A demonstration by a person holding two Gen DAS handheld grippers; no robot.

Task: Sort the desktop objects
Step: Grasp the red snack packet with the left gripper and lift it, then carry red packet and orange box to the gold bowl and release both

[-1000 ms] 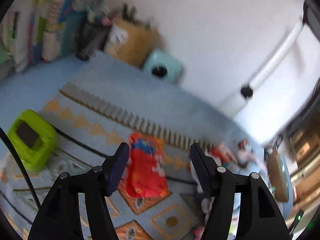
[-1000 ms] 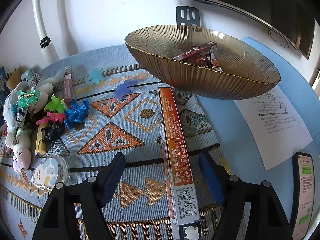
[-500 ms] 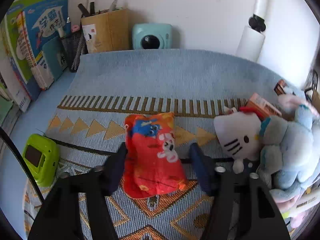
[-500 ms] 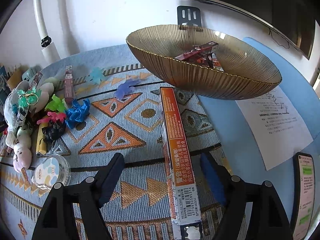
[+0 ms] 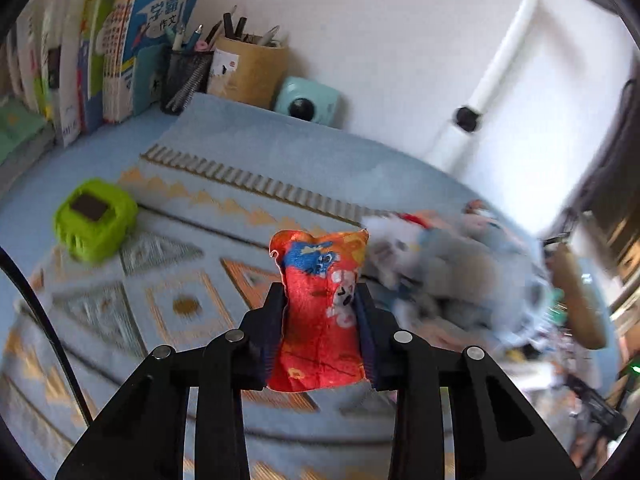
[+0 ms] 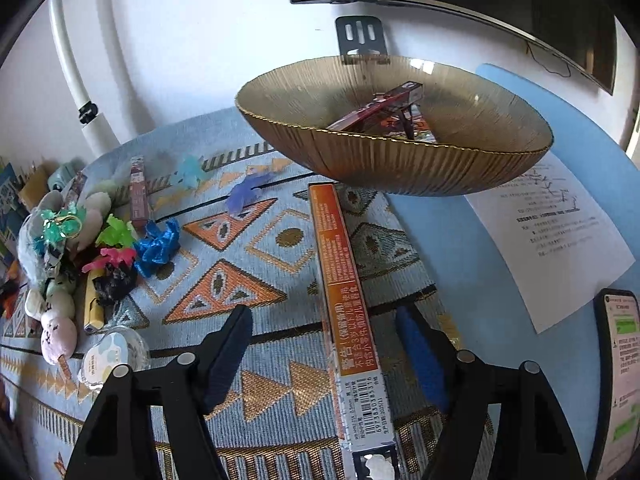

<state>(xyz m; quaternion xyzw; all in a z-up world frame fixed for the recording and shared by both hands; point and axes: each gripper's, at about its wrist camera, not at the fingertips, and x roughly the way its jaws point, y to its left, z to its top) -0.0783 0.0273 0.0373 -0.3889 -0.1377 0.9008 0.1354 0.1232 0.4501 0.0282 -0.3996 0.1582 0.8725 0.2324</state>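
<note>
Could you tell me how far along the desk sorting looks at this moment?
Early on. Done: a few slim boxes already lie in the gold bowl. In hand: the left claw is shut on the red snack packet, lifted off the mat. Left: the right claw is open around the long orange box, and the toy pile is unsorted.

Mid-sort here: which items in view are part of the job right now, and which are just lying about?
In the job:
left gripper, shut on the red snack packet
right gripper, open over the long orange box
gold bowl

Lying about:
green clock
paper sheet
phone
</note>
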